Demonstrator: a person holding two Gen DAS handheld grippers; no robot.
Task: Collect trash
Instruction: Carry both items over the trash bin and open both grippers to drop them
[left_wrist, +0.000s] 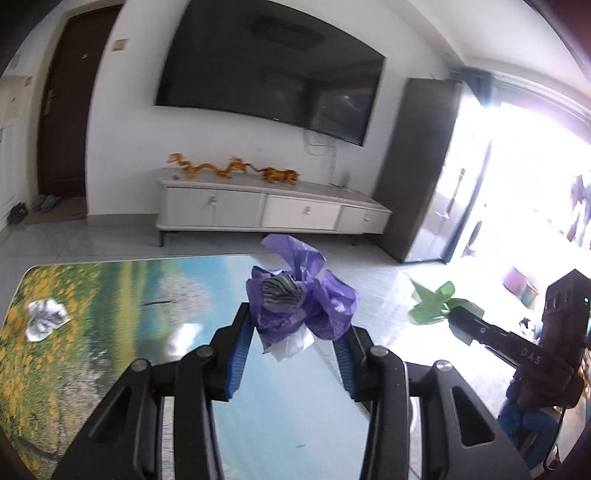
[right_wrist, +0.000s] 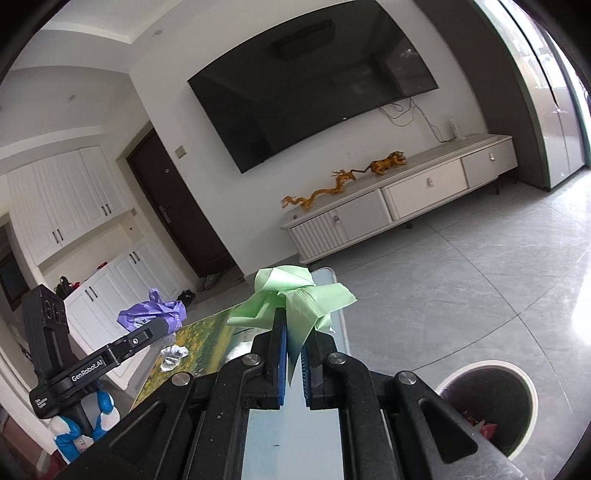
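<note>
Above table (left_wrist: 110, 295), each hand-held gripper (left_wrist: 301, 332) (right_wrist: 293, 332) pinches crumpled trash (left_wrist: 295, 302) (right_wrist: 291, 295)

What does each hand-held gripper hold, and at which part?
Left hand-held gripper: purple bag wad, gripped at its sides. Right hand-held gripper: green bag, pinched at its lower part.

A rounded-corner desk (left_wrist: 110, 280) with a glossy printed top — yellow flowers on green at one side, pale blue water and sky across the rest — carries little. A crumpled white-and-grey paper wad (left_wrist: 46, 319) lies on the flowered part near the far left corner, and in the right wrist view a crumpled piece of clear plastic (right_wrist: 173, 355) rests near the flowered edge. The desk stands on a grey tiled floor (right_wrist: 461, 295) — a round dark bin with a pale rim (right_wrist: 491, 402) sits on the tiles just beside it.
</note>
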